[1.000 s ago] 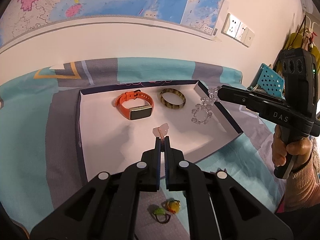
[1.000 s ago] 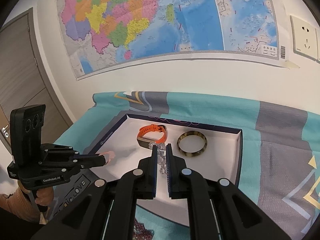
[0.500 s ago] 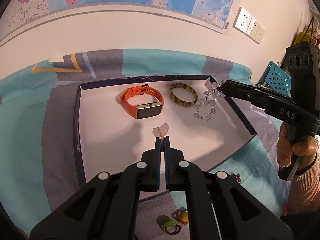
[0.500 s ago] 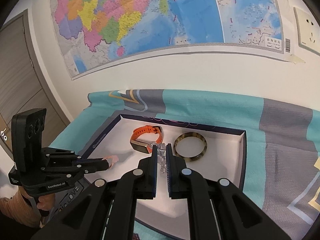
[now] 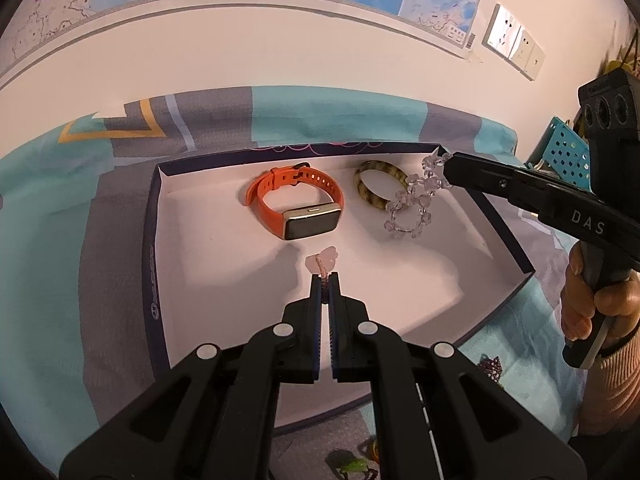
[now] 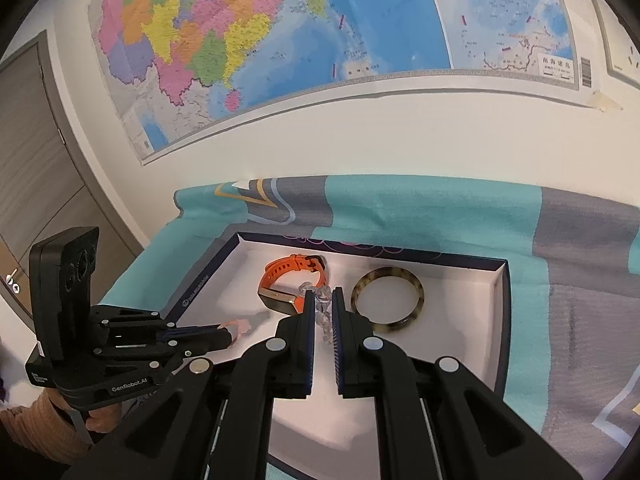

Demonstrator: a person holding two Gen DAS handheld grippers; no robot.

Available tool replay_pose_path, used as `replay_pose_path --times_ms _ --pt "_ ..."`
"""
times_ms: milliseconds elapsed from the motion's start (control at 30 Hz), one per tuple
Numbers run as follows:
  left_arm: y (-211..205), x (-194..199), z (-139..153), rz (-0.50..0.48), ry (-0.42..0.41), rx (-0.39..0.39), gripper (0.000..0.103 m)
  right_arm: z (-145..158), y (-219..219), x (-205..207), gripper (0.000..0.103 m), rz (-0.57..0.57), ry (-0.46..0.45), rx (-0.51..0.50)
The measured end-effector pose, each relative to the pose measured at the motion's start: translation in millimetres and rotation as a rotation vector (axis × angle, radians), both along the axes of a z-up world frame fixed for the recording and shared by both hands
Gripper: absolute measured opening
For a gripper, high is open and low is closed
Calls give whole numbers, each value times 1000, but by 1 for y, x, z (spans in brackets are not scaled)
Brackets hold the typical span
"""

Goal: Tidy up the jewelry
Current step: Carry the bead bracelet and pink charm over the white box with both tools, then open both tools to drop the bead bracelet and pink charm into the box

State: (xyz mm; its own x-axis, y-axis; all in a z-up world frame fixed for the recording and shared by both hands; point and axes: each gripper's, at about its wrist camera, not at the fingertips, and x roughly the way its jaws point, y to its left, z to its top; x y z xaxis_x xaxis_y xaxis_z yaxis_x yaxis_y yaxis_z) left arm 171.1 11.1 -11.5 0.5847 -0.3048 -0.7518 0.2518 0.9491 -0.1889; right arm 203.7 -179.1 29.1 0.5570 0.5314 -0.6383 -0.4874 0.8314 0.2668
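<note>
Both wrist views are evenly and fairly brightly lit by soft, warm indoor light; its source cannot be seen. The strong fisheye lens bends the cream wall (image 5: 280,52) and the colourful paper wall map (image 6: 280,32) into curves, and black vignette fills the corners. Inside the shallow white-lined box (image 5: 224,264), soft grey shadows fall below and beside the black left gripper (image 5: 325,276), which also casts one in the right view. The orange-strapped smartwatch (image 5: 298,208) has a dull sheen on its dark screen. Detail is crisp at the centre and softens slightly towards the edges; the clear bead bracelet (image 6: 324,312) looks blurry close to the lens.
</note>
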Motion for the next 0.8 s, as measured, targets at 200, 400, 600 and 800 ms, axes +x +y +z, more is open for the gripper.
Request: replay_pose_path --times_ms 200,400,600,800 --pt "0 6 -3 7 11 11 4 -7 -4 5 7 -21 18 -2" --pt "-1 10 -6 9 21 19 4 -16 -8 8 7 -40 28 -39" --pt "1 17 -12 14 45 19 4 -24 -5 9 7 -48 15 -99" --pt "1 22 -16 20 63 16 4 -33 -5 9 7 -49 26 -128"
